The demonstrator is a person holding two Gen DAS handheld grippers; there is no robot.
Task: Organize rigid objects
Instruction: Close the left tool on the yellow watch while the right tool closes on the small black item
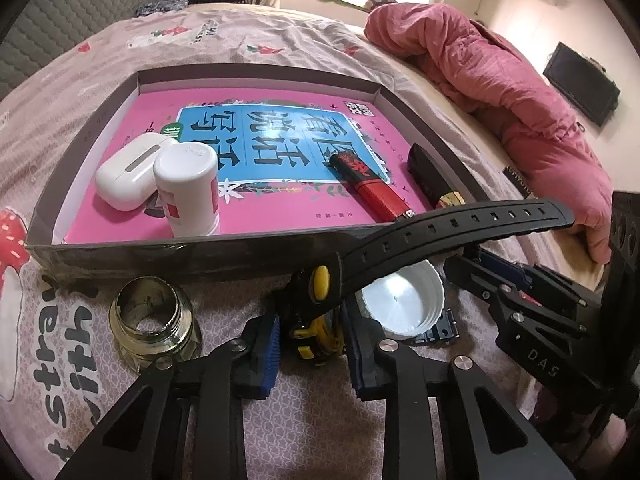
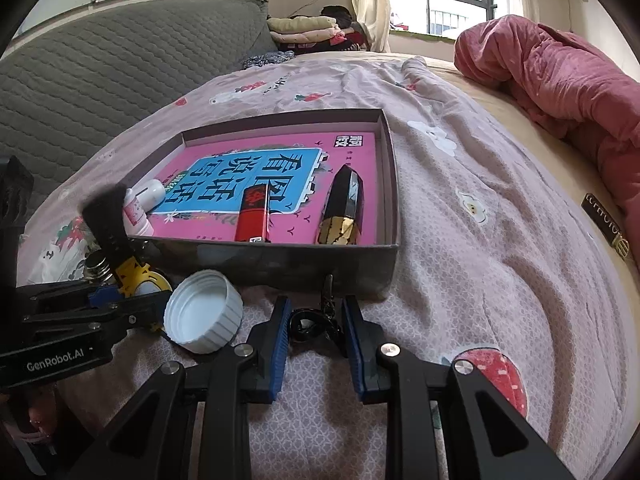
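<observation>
Black hand-held gripper (image 1: 310, 344), blue ribbed pads (image 1: 269, 354), silver screws.

I count one shallow dark cardboard tray (image 1: 120, 258) holding one pink book (image 1: 280, 208), one white plastic case (image 1: 128, 174), one white bottle (image 1: 188, 188), one red tube (image 1: 372, 188), one black-and-gold tube (image 1: 434, 178). Outside: one white ribbed cap (image 1: 404, 300), one glass jar (image 1: 154, 320), one yellow-and-black watch (image 1: 440, 232), one black ring clip (image 2: 310, 322).

Both wrist views look steeply down, close — sharing the box (image 1: 120, 256) (image 2: 320, 258).
</observation>
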